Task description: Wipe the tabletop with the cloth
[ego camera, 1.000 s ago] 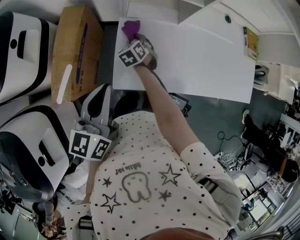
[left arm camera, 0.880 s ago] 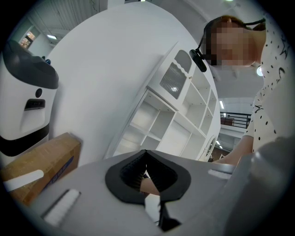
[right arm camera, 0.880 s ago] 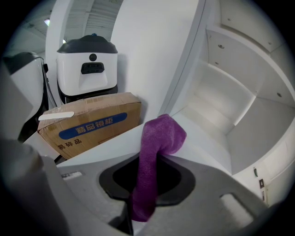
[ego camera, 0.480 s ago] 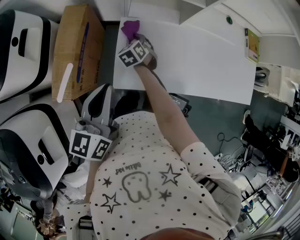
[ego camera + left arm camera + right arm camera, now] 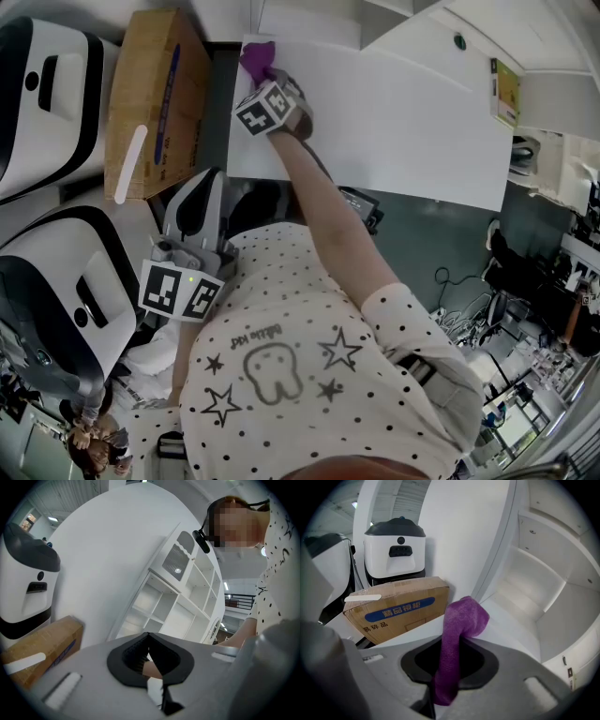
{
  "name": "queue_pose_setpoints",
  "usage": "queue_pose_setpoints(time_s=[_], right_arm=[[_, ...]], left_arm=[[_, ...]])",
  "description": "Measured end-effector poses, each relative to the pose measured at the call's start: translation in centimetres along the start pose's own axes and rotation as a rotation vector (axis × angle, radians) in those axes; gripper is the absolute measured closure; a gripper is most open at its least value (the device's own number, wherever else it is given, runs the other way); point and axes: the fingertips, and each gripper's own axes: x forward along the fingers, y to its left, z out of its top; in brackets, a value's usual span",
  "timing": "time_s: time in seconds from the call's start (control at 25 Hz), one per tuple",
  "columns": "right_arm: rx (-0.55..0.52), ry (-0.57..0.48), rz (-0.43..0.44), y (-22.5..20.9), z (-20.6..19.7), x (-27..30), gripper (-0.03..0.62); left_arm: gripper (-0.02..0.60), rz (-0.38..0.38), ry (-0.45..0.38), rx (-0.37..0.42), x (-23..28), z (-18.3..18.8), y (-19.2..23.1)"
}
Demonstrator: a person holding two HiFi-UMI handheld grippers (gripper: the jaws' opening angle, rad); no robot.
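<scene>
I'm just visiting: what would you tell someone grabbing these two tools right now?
Right gripper: jaws shut on the purple cloth, at the far left corner of the tabletop, beside the cardboard box.
Left gripper: jaws together, empty, held back by the person's body.
Done: cannot tell how much is wiped.
Left: likely sweep the cloth across the bare tabletop to the right.

Bright, even indoor light; white flat tabletop (image 5: 394, 112) nearly shadowless, washed out. Both gripper views: fisheye bending, black vignetted corners, soft foreground. Head view sharp.

purple cloth (image 5: 259, 58), white tabletop (image 5: 403, 117), brown box (image 5: 152, 89)
</scene>
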Motion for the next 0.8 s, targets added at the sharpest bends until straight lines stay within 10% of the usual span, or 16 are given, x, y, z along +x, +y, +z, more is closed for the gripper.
queue_pose_setpoints(time_s=[0.8], right_arm=[[-0.014,-0.03,0.053,2.5,1.2,0.0,0.526]], left_arm=[[0.597,0.006,0.001,0.005,-0.2,-0.1,-0.2]])
